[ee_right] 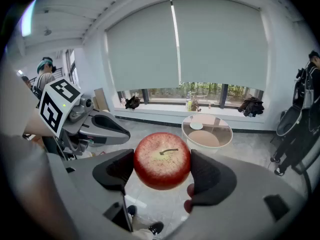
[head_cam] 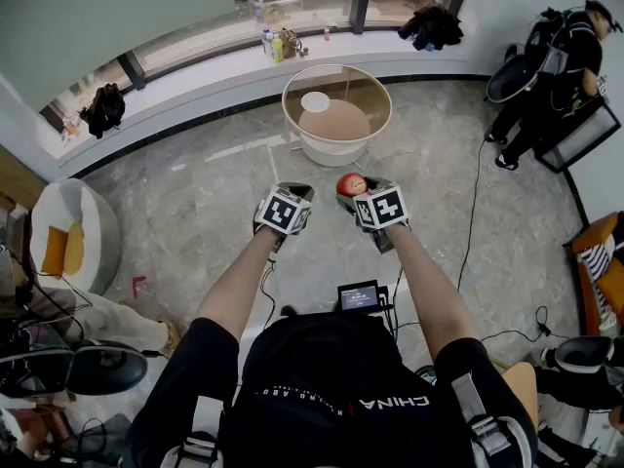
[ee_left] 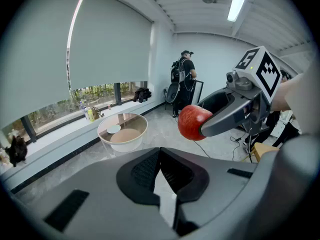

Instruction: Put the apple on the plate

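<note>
The round glass-topped counter (head_cam: 363, 84) carries a small white plate (head_cam: 315, 101). The left gripper (ee_left: 160, 171) has its jaws together and empty. The right gripper (ee_right: 162, 170) is clamped on the round red apple (head_cam: 351, 184), in the air well short of the counter. The apple's stem axis runs along the jaws, and the stem points back.

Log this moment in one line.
right tool: shut on apple | left tool: shut, empty | plate: empty, on table ahead

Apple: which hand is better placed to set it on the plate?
Right. The right gripper grips the apple between its jaws and points toward the plate on the round table ahead. The left gripper is shut and empty.
</note>
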